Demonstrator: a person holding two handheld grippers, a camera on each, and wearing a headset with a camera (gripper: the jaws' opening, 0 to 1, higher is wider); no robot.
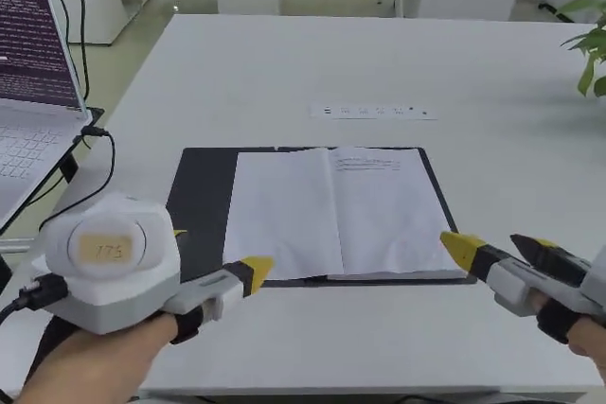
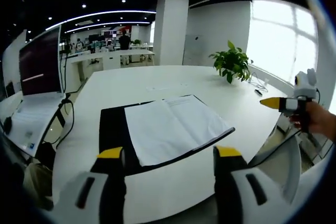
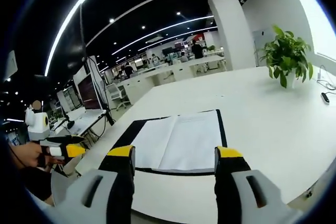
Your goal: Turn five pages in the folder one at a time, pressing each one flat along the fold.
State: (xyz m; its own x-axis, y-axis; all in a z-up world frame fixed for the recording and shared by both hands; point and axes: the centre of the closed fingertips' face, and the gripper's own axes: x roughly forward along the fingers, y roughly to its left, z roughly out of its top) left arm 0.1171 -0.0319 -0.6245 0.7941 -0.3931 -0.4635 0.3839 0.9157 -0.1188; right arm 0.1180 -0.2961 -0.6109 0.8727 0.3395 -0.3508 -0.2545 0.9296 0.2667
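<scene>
Lying open on the table (image 1: 379,63), the folder (image 1: 327,210) stretches left to right, its fold running away from the person; left gripper (image 2: 169,152) and right gripper (image 3: 175,152) hover near its front edge, jaws apart.

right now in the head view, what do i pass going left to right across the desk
laptop → left gripper → folder → right gripper
</scene>
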